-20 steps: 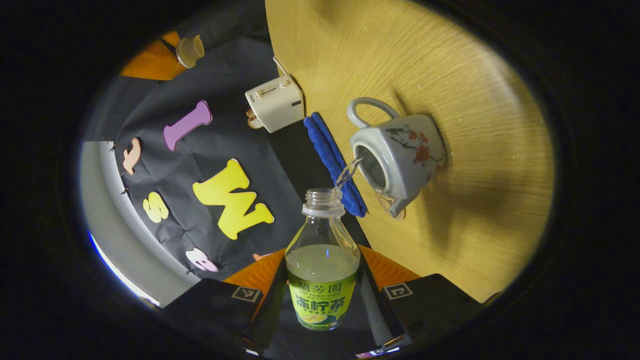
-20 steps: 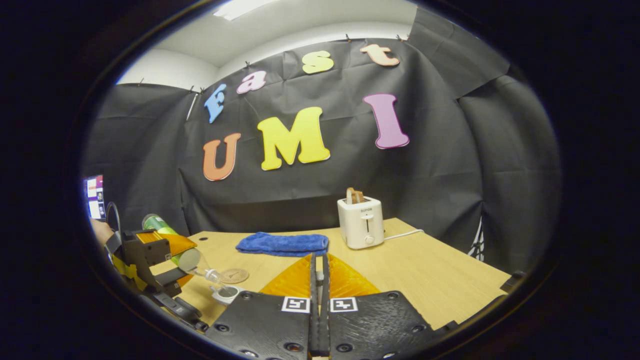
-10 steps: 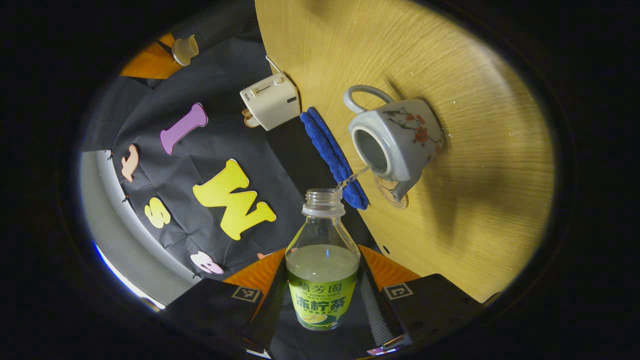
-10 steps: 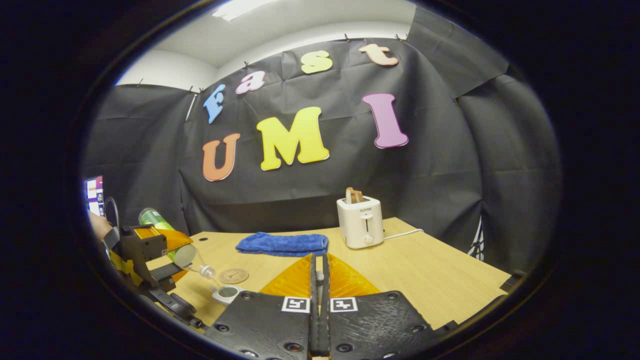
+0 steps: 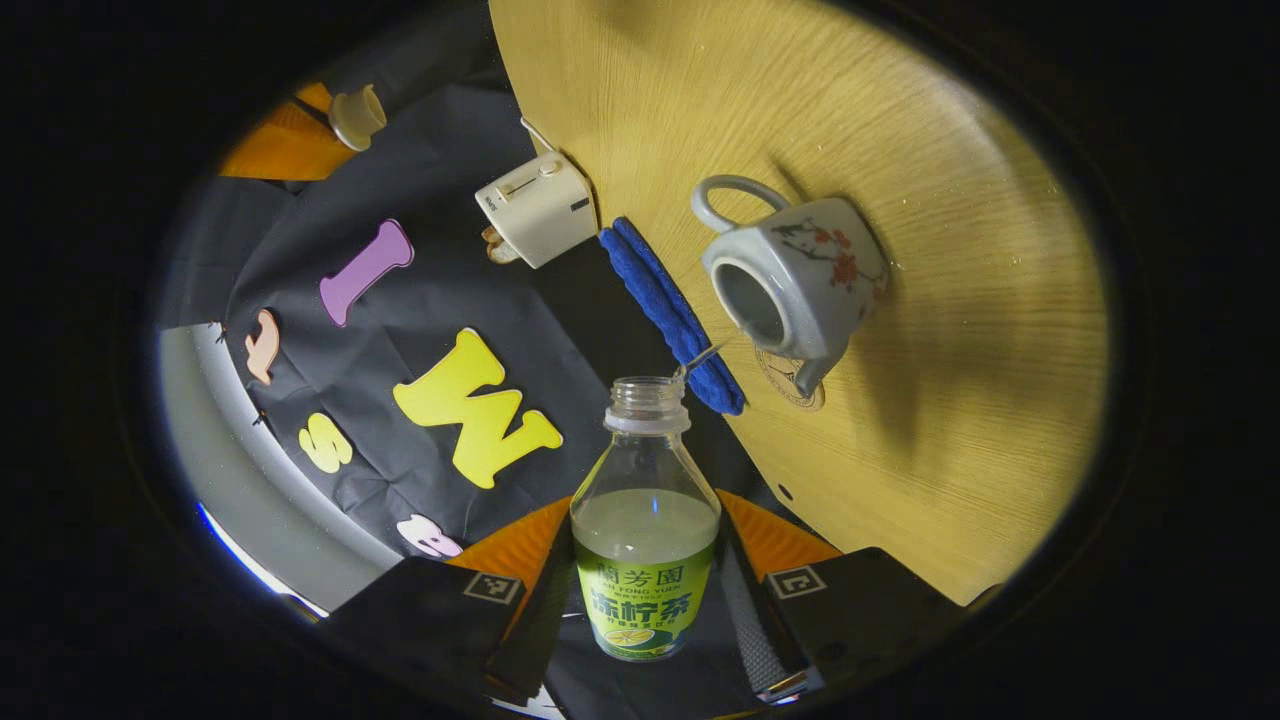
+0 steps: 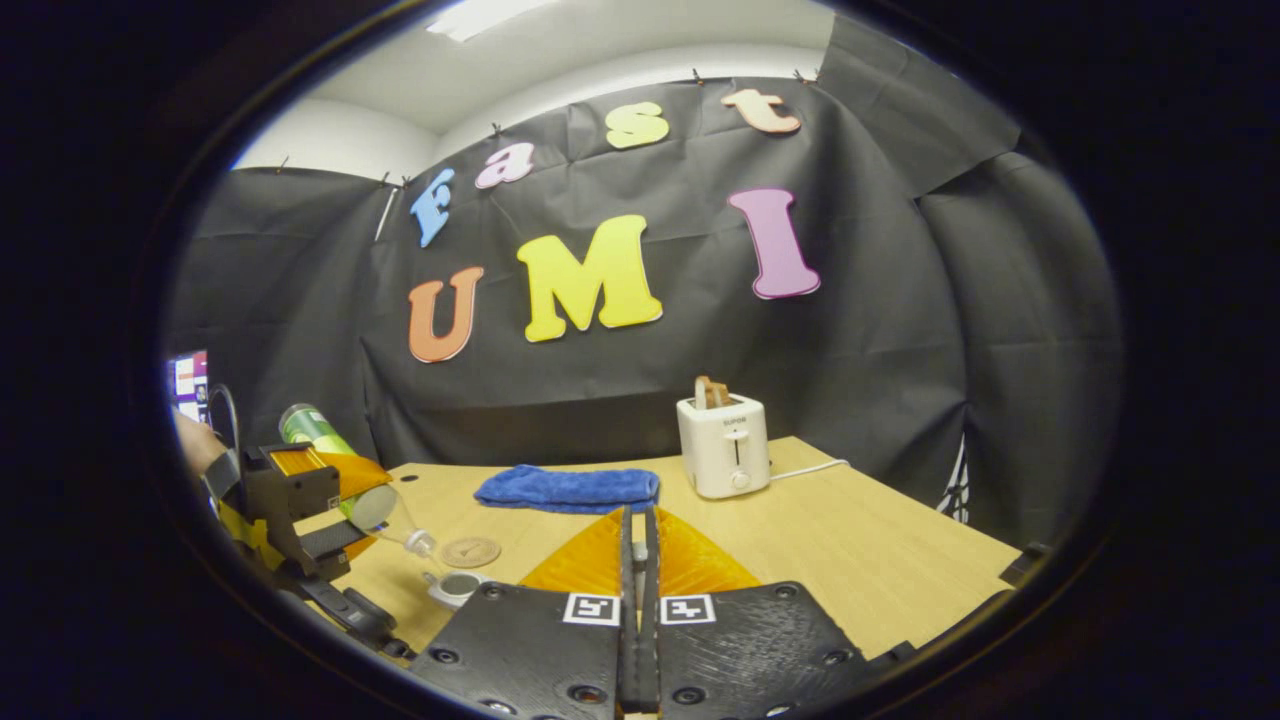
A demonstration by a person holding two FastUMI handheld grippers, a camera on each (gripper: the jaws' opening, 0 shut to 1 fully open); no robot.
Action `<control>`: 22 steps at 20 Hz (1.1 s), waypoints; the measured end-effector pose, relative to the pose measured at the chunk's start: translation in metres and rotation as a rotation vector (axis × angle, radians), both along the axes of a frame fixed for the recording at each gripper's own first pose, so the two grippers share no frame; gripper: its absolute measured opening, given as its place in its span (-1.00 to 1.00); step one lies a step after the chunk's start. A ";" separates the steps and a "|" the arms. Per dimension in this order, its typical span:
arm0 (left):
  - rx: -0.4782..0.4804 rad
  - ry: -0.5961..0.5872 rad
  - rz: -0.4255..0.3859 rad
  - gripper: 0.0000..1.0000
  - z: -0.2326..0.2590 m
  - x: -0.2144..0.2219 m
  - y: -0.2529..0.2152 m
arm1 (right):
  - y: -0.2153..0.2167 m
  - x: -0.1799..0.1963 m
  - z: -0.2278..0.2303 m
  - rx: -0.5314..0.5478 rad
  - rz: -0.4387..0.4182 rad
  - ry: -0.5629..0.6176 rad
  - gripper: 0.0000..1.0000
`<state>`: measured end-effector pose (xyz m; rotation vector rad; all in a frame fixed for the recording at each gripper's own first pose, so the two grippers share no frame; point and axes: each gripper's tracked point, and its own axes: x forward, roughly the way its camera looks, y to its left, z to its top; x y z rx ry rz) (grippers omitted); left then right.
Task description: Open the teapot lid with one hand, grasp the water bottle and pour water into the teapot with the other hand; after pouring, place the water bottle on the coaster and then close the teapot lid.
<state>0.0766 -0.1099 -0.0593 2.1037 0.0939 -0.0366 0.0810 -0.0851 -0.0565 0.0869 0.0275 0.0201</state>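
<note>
My left gripper [image 5: 645,545] is shut on the water bottle [image 5: 645,520], a clear bottle with a green label, uncapped and tilted mouth-first toward the teapot [image 5: 800,285]. A short thin trickle [image 5: 700,357] leaves its mouth. The pale floral teapot stands open on the table, with the round coaster [image 5: 790,378] beside its spout. The teapot lid [image 5: 357,117] hangs in the air, held in my right gripper [image 6: 640,545], whose fingers are closed together. In the right gripper view the left gripper [image 6: 330,510] tips the bottle [image 6: 320,440] over the teapot [image 6: 455,587], near the coaster [image 6: 470,551].
A white toaster [image 6: 722,445] with bread in it stands at the back of the wooden table [image 6: 880,540], its cord trailing right. A folded blue cloth [image 6: 568,488] lies left of it, behind the coaster. A hand [image 6: 195,450] holds the left gripper.
The stream from the bottle has thinned to a short trickle that no longer reaches the teapot's opening. The bottle has drawn back slightly. The right gripper has barely moved.
</note>
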 end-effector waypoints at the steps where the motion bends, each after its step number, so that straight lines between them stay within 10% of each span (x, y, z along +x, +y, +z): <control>1: 0.004 0.003 -0.003 0.48 0.001 0.000 -0.002 | 0.001 0.000 0.000 -0.001 0.002 0.001 -0.99; 22: -0.026 0.039 0.009 0.49 -0.007 0.000 0.002 | 0.003 0.000 -0.002 -0.009 0.001 0.003 -0.99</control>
